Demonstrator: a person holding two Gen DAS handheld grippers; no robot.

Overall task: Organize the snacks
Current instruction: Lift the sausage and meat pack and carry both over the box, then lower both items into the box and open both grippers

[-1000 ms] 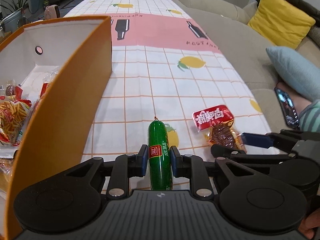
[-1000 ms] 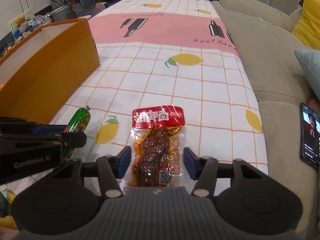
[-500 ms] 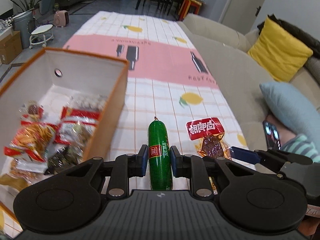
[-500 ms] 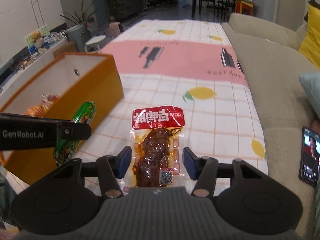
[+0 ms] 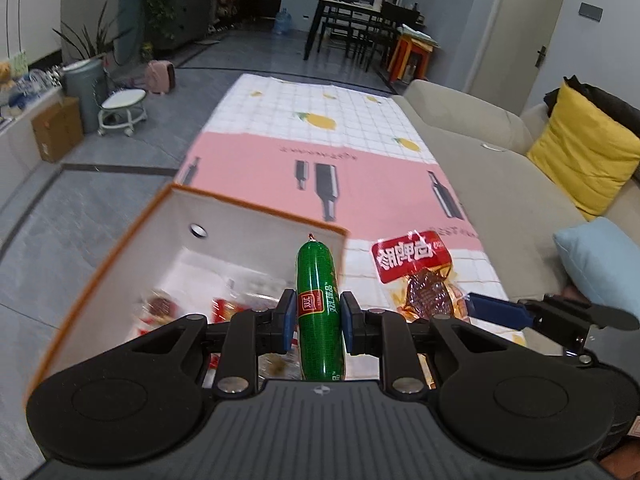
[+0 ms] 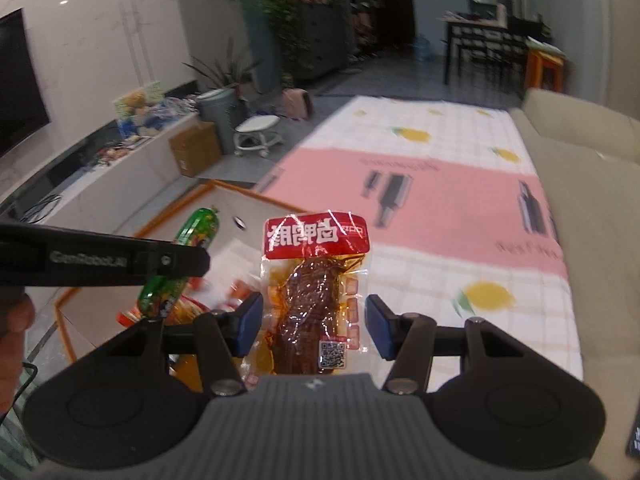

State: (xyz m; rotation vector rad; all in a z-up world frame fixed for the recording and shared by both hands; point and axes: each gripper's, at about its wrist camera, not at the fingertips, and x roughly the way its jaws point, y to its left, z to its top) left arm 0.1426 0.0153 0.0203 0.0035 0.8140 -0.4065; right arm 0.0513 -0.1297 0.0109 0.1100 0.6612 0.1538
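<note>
My left gripper (image 5: 314, 322) is shut on a green sausage (image 5: 319, 312) and holds it in the air above the near right part of the orange box (image 5: 100, 264). The box is white inside and holds several snack packets (image 5: 224, 308). My right gripper (image 6: 314, 324) holds a clear meat snack packet with a red label (image 6: 316, 288) between its blue pads, lifted off the tablecloth, just right of the box. The packet also shows in the left wrist view (image 5: 416, 272). The sausage shows in the right wrist view (image 6: 184, 256) behind the left gripper's finger.
A checked tablecloth with lemons and a pink band (image 5: 360, 176) covers the long table. A beige sofa (image 5: 500, 168) with a yellow cushion (image 5: 580, 156) and a blue cushion (image 5: 600, 264) runs along the right. A stool (image 5: 122, 110) stands on the floor at the left.
Both grippers have risen well above the table with their snacks and moved left, so the left one now hangs over the box's inside. The snack packet has left the tablecloth.
</note>
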